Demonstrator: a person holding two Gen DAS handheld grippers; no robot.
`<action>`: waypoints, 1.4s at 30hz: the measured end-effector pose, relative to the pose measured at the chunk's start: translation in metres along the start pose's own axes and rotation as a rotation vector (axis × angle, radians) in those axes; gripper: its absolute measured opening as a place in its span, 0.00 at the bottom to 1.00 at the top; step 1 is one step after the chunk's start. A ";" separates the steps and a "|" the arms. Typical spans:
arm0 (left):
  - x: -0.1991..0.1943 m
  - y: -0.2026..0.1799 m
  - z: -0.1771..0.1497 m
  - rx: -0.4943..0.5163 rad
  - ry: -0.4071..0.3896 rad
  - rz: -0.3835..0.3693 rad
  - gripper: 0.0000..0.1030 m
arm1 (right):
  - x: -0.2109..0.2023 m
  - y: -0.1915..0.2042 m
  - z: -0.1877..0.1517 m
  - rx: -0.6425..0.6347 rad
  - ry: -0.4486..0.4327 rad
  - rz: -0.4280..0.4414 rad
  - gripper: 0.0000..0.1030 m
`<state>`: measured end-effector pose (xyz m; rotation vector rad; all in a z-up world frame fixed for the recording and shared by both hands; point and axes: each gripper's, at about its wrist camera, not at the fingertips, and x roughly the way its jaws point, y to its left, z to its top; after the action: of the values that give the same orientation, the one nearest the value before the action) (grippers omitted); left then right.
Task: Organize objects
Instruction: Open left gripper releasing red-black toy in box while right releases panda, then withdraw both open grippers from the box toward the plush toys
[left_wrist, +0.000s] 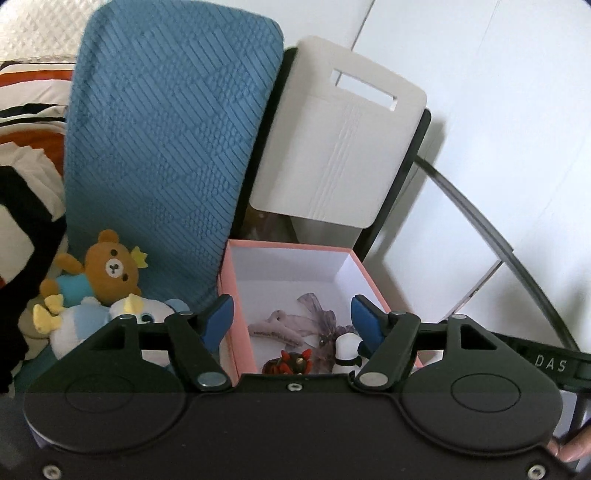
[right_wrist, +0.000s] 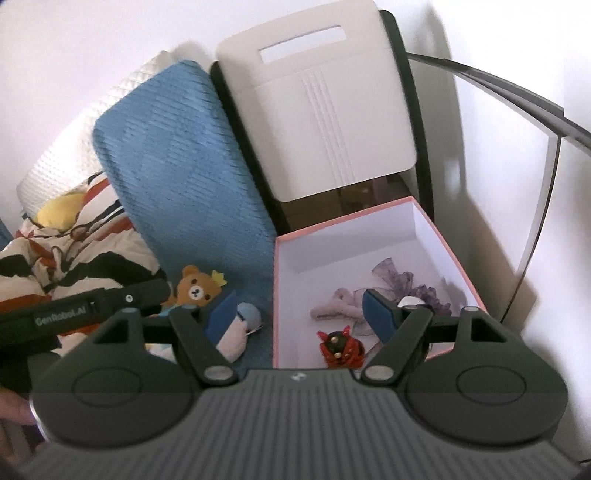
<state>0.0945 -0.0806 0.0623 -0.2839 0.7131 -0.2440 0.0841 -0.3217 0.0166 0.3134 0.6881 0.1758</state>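
Note:
A pink box (left_wrist: 236, 332) with a white inside stands open by a blue cushion (left_wrist: 166, 129). In it lie a pale pink hair claw (left_wrist: 273, 328), a purple ribbon bow (left_wrist: 317, 310), a red and black figure (left_wrist: 291, 362) and a small white and black toy (left_wrist: 347, 352). My left gripper (left_wrist: 291, 317) is open and empty above the box's near edge. My right gripper (right_wrist: 303, 314) is open and empty over the box (right_wrist: 458, 266), near the red figure (right_wrist: 340, 347). A brown bear plush (left_wrist: 110, 269) and a blue and white plush (left_wrist: 88, 325) lie left of the box.
A white box lid (left_wrist: 340, 147) leans against a dark frame behind the box. A striped blanket (right_wrist: 55, 258) and a white pillow (right_wrist: 74, 147) lie at the left. A white wall (left_wrist: 517, 110) and a dark curved rail (left_wrist: 498, 240) are at the right.

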 end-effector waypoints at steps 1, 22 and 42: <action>-0.005 0.002 -0.002 -0.002 -0.009 0.001 0.67 | -0.003 0.004 -0.002 -0.008 -0.002 -0.001 0.74; -0.098 0.049 -0.063 -0.037 -0.114 0.058 0.88 | -0.020 0.074 -0.069 -0.073 -0.025 0.091 0.74; -0.117 0.089 -0.105 -0.101 -0.168 0.104 0.91 | 0.007 0.108 -0.120 -0.079 0.001 0.127 0.74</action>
<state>-0.0511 0.0208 0.0274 -0.3582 0.5731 -0.0839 0.0050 -0.1912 -0.0382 0.2815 0.6608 0.3235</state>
